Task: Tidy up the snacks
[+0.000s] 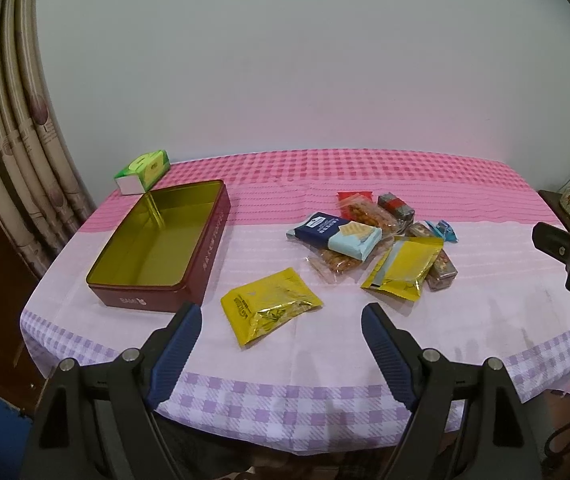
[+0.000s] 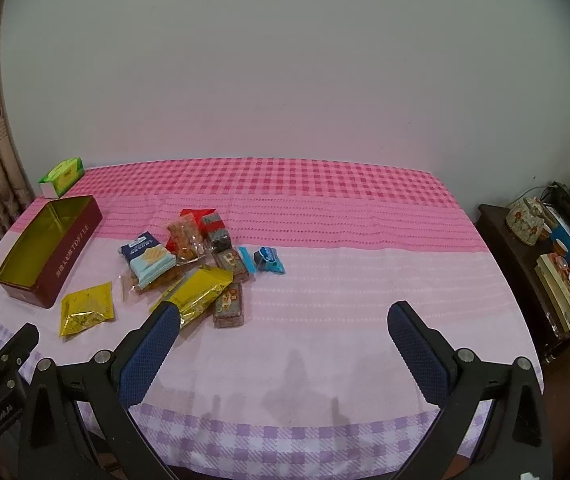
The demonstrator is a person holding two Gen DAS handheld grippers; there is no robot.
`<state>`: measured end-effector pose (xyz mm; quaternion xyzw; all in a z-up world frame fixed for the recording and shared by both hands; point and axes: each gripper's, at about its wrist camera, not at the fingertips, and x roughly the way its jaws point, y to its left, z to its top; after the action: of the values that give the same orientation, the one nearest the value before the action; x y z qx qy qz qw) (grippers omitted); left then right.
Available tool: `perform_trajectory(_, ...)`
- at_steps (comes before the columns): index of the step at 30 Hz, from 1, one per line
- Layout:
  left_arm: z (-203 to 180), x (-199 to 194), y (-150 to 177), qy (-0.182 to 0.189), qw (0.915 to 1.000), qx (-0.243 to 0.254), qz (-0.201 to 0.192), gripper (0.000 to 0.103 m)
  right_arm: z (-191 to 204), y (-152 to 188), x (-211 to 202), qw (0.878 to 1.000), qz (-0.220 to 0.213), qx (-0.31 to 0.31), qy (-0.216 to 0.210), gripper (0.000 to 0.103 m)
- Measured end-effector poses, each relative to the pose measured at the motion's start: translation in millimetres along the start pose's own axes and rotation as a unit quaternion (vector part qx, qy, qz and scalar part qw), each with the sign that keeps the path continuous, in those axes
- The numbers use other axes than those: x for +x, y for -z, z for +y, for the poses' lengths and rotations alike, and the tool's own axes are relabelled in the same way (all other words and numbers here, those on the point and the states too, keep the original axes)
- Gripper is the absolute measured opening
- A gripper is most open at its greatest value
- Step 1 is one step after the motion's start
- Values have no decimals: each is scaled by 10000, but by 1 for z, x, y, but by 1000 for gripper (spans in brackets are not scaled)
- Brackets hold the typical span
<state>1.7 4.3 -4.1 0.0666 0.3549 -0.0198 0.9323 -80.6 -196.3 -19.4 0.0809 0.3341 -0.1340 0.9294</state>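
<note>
Left hand-held gripper (image 1: 281, 314): jaws spread wide, holding nothing, above the near edge of the table (image 1: 465, 320). A yellow foil packet (image 1: 269, 306) lies just beyond and between its fingertips, beside the open red tin (image 1: 157, 248). Right hand-held gripper (image 2: 281, 314): also open and empty; the snack pile (image 2: 201, 264) lies beyond its left finger.

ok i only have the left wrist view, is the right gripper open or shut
Observer: Open. The right gripper has its fingers wide apart, with nothing between them.
Operator: what is it facing
Observer: Bare tablecloth, just right of the snack pile.
Operator: cant read the tin from here
Observer: The long side of the tin reads TOFFEE.
</note>
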Motion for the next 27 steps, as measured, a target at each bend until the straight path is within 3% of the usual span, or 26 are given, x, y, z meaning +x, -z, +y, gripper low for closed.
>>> perform_trajectory(15,2,3,1,-32,10000,38,13,84,0,-1,2,10000,43,-2,-10,103)
perform_trajectory(27,13,38,15,-144,9992,-10,376,84,4,7,16,9998,205,-79,19,103)
